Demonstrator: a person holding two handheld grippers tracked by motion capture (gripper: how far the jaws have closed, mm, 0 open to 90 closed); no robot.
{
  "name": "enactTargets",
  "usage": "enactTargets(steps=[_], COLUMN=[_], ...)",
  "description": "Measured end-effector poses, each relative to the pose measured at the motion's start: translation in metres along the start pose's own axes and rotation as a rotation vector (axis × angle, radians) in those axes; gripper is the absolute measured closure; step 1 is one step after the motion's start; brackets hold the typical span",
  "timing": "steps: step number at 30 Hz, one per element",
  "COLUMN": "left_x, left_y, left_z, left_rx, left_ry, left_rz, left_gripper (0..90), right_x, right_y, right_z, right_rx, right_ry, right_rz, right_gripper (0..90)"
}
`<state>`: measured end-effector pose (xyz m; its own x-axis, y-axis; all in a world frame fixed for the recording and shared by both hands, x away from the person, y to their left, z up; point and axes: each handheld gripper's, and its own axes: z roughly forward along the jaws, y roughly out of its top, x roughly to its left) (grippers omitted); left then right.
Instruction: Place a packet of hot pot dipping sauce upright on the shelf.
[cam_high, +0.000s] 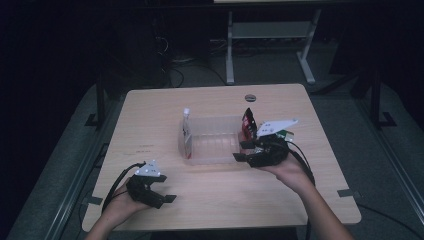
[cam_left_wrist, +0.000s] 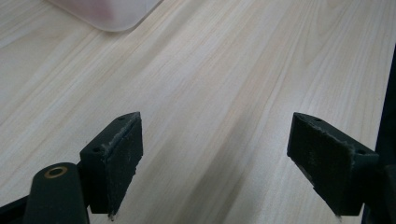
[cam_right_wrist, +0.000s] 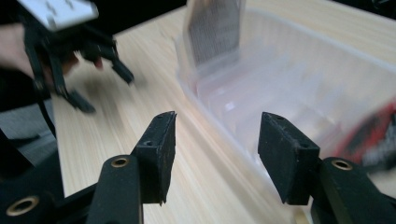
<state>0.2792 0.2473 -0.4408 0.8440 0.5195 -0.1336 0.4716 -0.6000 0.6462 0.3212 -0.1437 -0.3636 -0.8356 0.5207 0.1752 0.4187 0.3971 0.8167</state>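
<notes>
No lettering reads here: the print on the white pouch and the red packet stays a blur.

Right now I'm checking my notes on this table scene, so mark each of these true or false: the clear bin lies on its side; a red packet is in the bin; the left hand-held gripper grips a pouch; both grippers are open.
1. The clear plastic rectangular bin lies on its side. False: it stands upright on the light wooden table.
2. A red and black packet leans at the bin's right end. True.
3. The left hand-held gripper grips a pouch. False: its jaws are empty above bare table.
4. The right hand-held gripper is open beside the bin. True.
</notes>
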Motion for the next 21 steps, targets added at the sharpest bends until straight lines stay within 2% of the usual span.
enactTargets(steps=[1,2,3,7,11,13,21], left_x=[0.0,0.001,0.001,0.0,0.001,0.0,0.0], left_y=[0.0,0.0,0.0,-0.001,-0.001,-0.001,0.0], left_z=[0.0,-0.001,-0.001,0.0,-0.002,-0.001,0.0], left_rx=[-0.003,0.001,0.004,-0.003,0.004,-0.005,-0.002], left_ry=[0.0,0.004,0.004,0.004,0.006,0.004,0.001], left_rz=[-0.005,0.012,0.01,0.001,0.014,0.0,0.001], left_gripper=[17.9,18.0,18.0,18.0,18.0,18.0,18.0], right_x=[0.0,0.001,0.001,-0.003,-0.009,-0.012,-0.032], right_y=[-0.005,-0.011,-0.016,-0.035,-0.052,-0.059,-0.081], right_z=[-0.001,-0.003,-0.005,-0.014,-0.023,-0.027,-0.041], right_rx=[0.016,0.025,0.033,0.045,0.063,0.074,0.094], right_ry=[-0.01,-0.023,-0.026,-0.051,-0.084,-0.102,-0.188], right_rz=[-0.012,-0.02,-0.015,0.013,0.032,0.047,0.098], right_gripper=[46.1,46.1,46.1,46.0,45.1,44.4,46.4])
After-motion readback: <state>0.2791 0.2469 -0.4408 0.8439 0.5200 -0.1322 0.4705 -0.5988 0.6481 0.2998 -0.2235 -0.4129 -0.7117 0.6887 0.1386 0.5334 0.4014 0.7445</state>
